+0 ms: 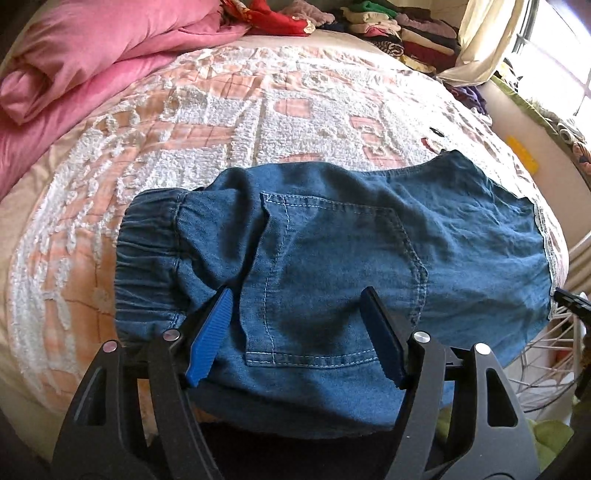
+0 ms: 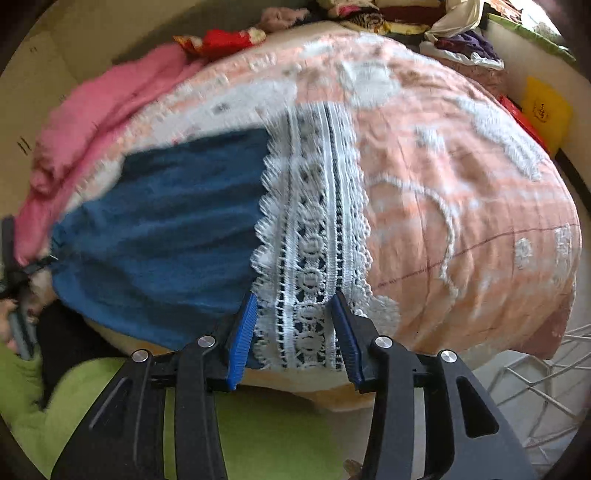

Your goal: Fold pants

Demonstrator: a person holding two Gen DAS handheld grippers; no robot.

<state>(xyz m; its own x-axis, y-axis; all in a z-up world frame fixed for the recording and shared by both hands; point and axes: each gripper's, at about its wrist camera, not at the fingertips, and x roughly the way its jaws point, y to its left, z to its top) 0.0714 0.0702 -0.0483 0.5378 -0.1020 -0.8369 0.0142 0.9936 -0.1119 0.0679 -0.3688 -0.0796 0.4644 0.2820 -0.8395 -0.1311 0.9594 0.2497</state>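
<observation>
Left claw (image 1: 299, 332) gapes over the waist end of the pants (image 1: 332, 258), gripping nothing; right claw (image 2: 293, 332) hangs spread above the lace hem (image 2: 314, 240). Pants lie flat on the bed (image 1: 184, 129), legs apparently stacked. Next likely: pinch the hem, carry toward waistband. Pink quilt (image 1: 92, 55), clothes piles (image 1: 399, 29) behind.

Blue denim on peach and white

The pants (image 1: 332, 240) are mid-blue denim with pale stitching around the pocket; their hem carries a band of white lace (image 2: 314, 240) — scallops and rings, dark blue showing through. The bedspread (image 1: 221, 122) is peach with tufted white motifs and thin reddish grid lines. A quilt (image 1: 81, 62) beside it is plain pink. Both grippers — left gripper (image 1: 295, 336), right gripper (image 2: 291, 336) — are black with ribbed blue pads.
</observation>
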